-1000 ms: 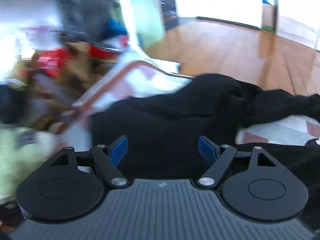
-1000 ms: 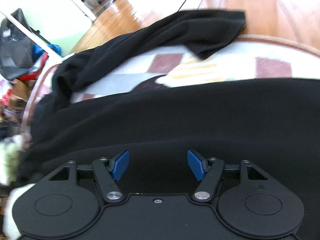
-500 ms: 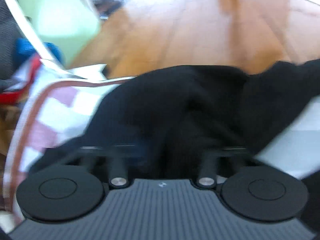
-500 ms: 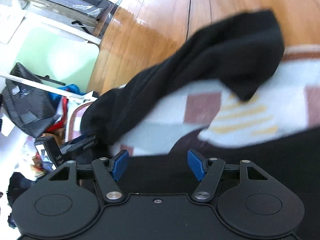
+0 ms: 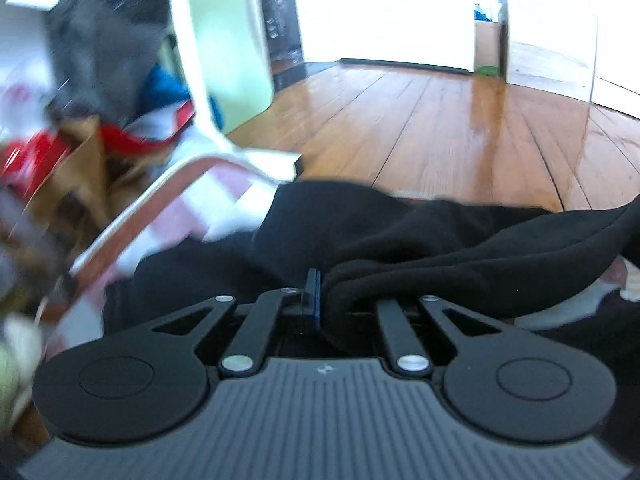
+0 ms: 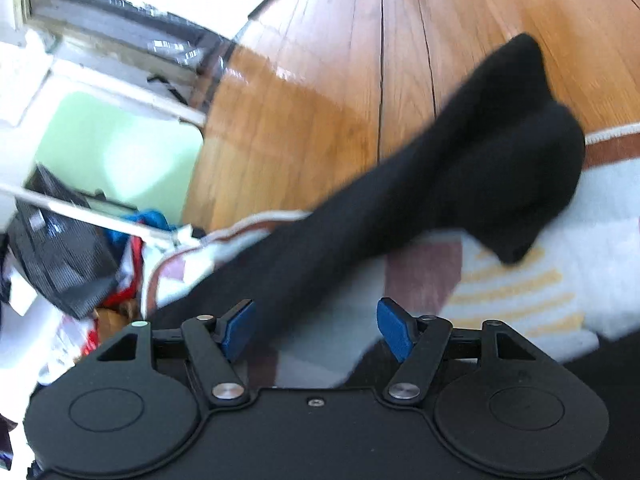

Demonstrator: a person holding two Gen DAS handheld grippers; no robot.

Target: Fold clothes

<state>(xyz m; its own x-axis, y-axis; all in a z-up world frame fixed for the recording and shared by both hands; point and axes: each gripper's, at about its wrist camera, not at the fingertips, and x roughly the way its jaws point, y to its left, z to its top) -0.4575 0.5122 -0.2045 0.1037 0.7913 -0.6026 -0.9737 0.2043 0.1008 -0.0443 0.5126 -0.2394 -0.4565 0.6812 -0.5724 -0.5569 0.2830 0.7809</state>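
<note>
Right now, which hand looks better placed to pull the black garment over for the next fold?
Left. The left gripper is shut on the black garment; the right gripper is opening with nothing pinched.

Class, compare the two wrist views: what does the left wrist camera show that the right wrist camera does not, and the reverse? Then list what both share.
Only the left wrist view: the left hand-held gripper, shut on a fold of the black garment, and a bright doorway.

Only the right wrist view: the right hand-held gripper, jaws opening, pads clear of the cloth, and the garment's sleeve stretched over the rug's edge.

Both: the black garment, the patterned rug, the wooden floor.
</note>
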